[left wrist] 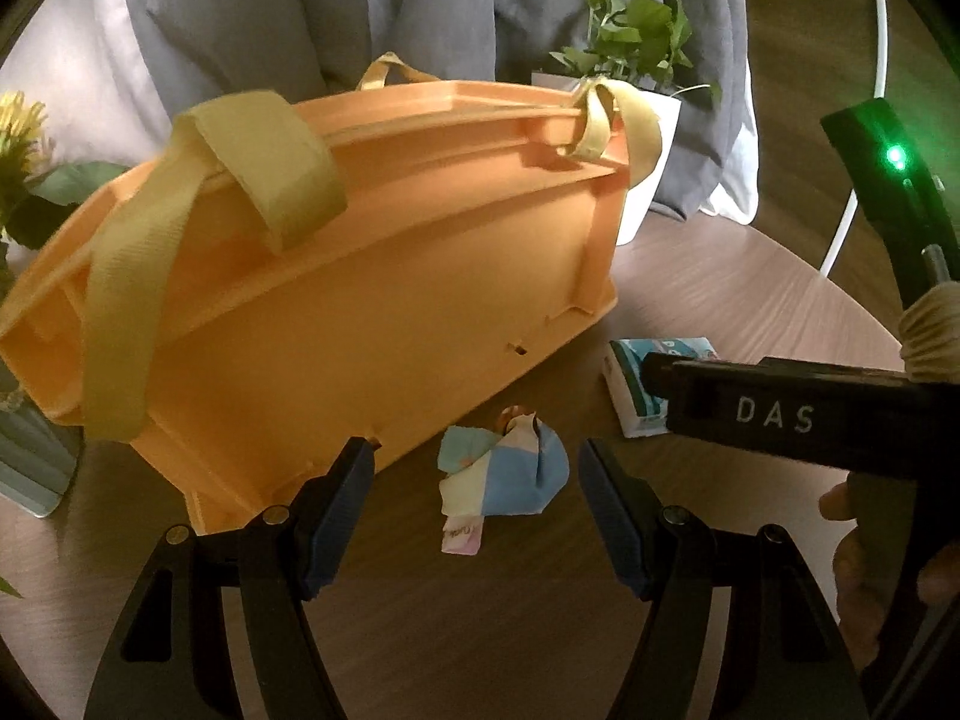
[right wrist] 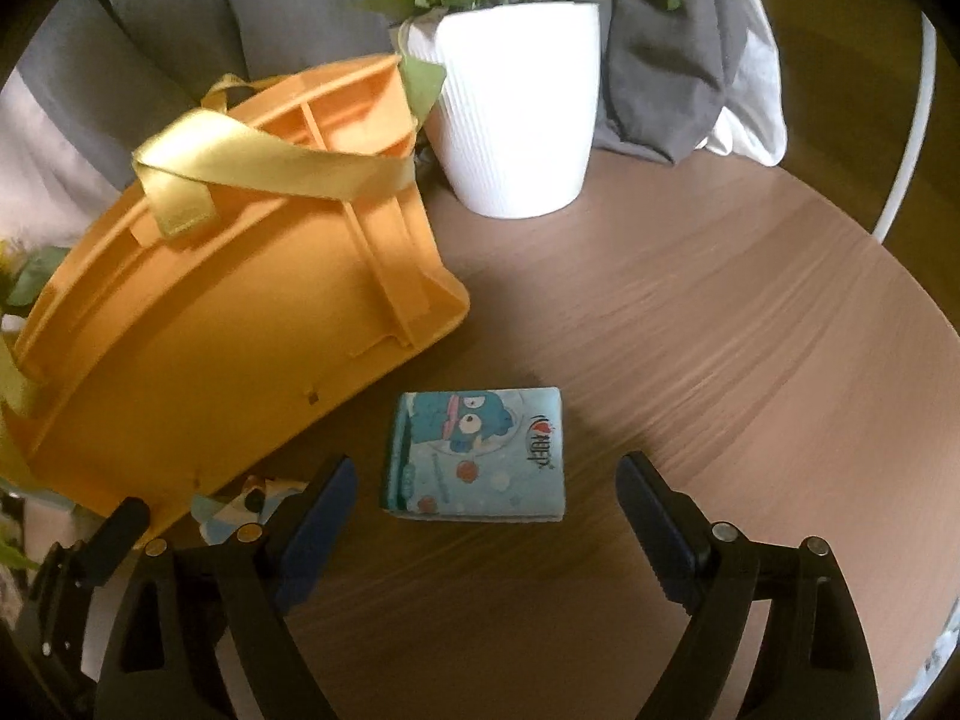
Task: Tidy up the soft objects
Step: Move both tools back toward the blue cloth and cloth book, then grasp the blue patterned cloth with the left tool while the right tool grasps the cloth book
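An orange plastic basket [left wrist: 336,276] with yellow fabric straps [left wrist: 264,168] stands on the round wooden table [left wrist: 750,300]. In front of it lies a small soft toy [left wrist: 504,471] in pale blue, cream and white. My left gripper [left wrist: 477,480] hangs open just above the toy, one finger on each side, pads not touching it. A blue tissue pack [right wrist: 477,456] with a cartoon print lies to the right of the basket [right wrist: 240,324]. My right gripper [right wrist: 486,498] stands open around the pack, fingers well clear of it. The toy [right wrist: 240,504] peeks out behind the right gripper's left finger.
A white ribbed pot [right wrist: 516,114] with a green plant stands behind the basket's right end. Grey cloth [left wrist: 300,12] hangs behind the table. A yellow flower [left wrist: 21,138] and a pale green object [left wrist: 30,468] sit at the left edge. A white curved tube [left wrist: 864,120] runs at the right.
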Motion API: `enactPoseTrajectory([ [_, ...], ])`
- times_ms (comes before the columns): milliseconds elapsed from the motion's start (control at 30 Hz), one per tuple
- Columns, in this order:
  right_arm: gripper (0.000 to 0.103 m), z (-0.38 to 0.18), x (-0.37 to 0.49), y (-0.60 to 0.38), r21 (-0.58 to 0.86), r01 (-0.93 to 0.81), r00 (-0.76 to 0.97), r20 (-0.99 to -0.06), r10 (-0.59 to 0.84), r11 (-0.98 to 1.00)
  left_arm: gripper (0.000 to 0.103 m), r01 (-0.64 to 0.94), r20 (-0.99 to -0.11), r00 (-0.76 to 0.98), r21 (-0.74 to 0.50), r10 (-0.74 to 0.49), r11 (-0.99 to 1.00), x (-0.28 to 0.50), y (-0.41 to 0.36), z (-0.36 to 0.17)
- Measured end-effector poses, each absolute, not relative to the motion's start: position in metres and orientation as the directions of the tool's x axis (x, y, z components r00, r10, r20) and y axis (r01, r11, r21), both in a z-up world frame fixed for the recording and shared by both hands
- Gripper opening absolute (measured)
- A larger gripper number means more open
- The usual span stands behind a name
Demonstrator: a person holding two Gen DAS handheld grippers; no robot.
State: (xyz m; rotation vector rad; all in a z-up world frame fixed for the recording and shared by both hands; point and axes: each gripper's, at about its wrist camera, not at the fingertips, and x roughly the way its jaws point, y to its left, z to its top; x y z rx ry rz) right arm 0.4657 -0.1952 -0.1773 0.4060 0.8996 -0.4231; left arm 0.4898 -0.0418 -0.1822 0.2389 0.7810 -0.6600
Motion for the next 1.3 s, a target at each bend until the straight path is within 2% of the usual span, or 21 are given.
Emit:
enactPoseTrajectory([
  [533,0.089,-0.2,0.484,-0.203,0.148,0.508,0.487,-0.862,-0.14,0.849,0.069,0.619,-0.754,0.456,-0.113,-0.473,0.777,0.51,-0.052,-0.2],
  [733,0.086,-0.204,0.481,-0.201,0.149,0.505,0.482,-0.866,-0.135,0.85,0.048,0.619,-0.767,0.422,-0.146,-0.484,0.772,0.516,-0.051,-0.207],
  [867,0.075,-0.203,0.48,-0.199,0.148,0.493,0.492,-0.86,-0.135,0.857,0.046,0.615,-0.766,0.424,-0.149,-0.484,0.774,0.516,-0.049,-0.207],
  [1300,0.074,-0.202,0.469,-0.197,0.159,0.48,0.508,-0.852,-0.125,0.862,0.045,0.583,-0.749,0.456,-0.156,-0.48,0.797,0.508,-0.042,-0.193],
])
